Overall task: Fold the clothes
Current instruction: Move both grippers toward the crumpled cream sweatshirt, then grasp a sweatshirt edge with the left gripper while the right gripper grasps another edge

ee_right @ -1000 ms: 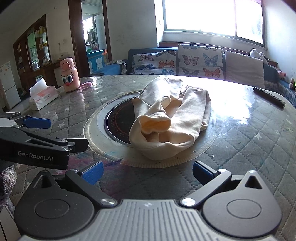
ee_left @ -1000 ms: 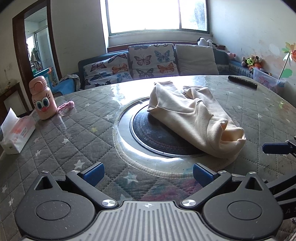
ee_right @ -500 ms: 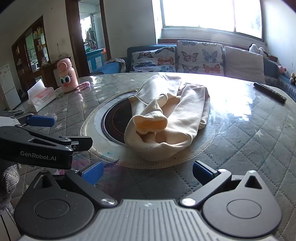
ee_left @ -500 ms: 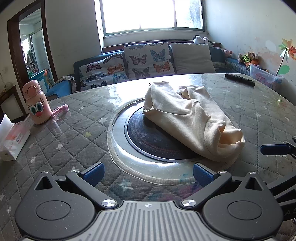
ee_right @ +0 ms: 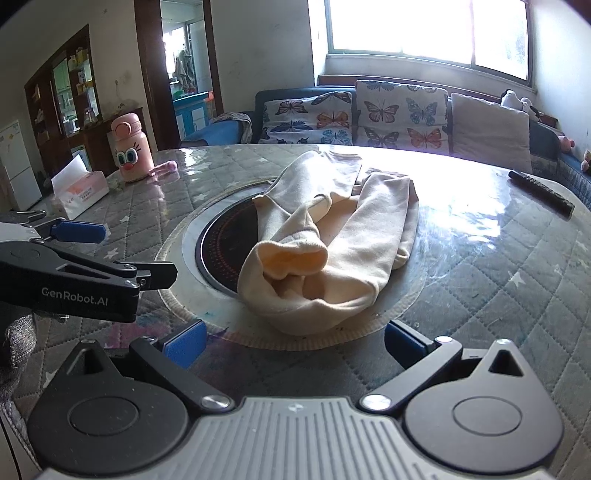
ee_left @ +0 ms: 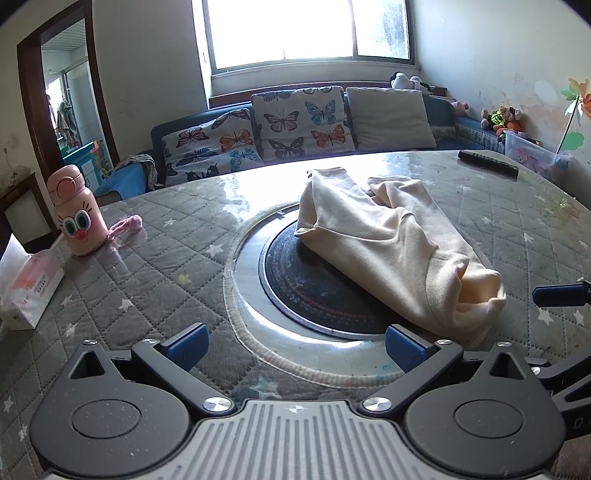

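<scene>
Pink bottle (ee_left: 75, 213) shifted rightward on quilted table (ee_left: 155, 266)

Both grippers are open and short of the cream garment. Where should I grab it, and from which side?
Probably take the cream garment at its near rolled opening, coming straight in from the near table edge. That bunched rim stands up off the surface, giving the right gripper a lip to pinch; the far parts lie flat.

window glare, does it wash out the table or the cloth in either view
Left wrist view: the window is blown out and the table glares behind the cloth. Right wrist view: glare whitens the table right of the cloth; both cloths stay readable.
</scene>
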{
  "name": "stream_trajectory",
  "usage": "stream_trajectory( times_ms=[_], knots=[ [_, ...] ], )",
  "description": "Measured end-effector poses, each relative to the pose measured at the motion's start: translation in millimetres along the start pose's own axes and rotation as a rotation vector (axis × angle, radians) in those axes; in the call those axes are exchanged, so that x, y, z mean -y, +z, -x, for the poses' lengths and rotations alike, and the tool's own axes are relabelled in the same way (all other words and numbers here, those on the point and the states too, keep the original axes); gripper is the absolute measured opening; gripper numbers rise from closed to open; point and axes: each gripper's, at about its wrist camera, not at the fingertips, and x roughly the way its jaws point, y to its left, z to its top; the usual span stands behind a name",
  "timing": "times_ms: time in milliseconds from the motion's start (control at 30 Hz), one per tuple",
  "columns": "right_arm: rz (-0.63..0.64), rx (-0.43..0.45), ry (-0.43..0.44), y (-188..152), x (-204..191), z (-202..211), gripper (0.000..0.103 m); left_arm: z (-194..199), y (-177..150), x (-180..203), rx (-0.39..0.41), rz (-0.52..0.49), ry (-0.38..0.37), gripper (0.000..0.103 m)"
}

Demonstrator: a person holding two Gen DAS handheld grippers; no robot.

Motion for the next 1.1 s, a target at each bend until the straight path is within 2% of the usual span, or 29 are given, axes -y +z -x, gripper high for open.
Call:
stream_trajectory(
  times_ms=[333,567,767,833,1000,1067,1100],
  knots=[
    [-0.007,0.01,0.01,10.5,7.4,-1.3,0.103,-8.0,22.1,1.4,0.02,-0.006,-0.018,0.103],
    [-0.033,0.018,-0.005,19.0,22.0,-4.4,0.103,-16.2,56.5,16.4,0.067,-0.046,-0.081,0.102],
    [-0.057,0.012,-0.026,27.1,39.7,-13.0,0.101,-42.2,81.3,40.3,0.061,-0.101,-0.136,0.086],
    [-0.074,0.007,-0.031,29.4,47.2,-16.9,0.097,-52.9,87.8,49.2,0.052,-0.121,-0.155,0.082],
    [-0.129,-0.003,-0.027,34.1,65.0,-24.4,0.089,-81.9,95.1,64.1,0.003,-0.159,-0.194,0.08],
    [-0.146,-0.005,-0.027,36.3,72.3,-27.2,0.083,-91.7,96.6,64.7,-0.02,-0.159,-0.197,0.073],
    [-0.154,-0.007,-0.026,37.3,75.7,-28.5,0.081,-96.6,97.3,64.9,-0.032,-0.159,-0.199,0.063]
  ],
)
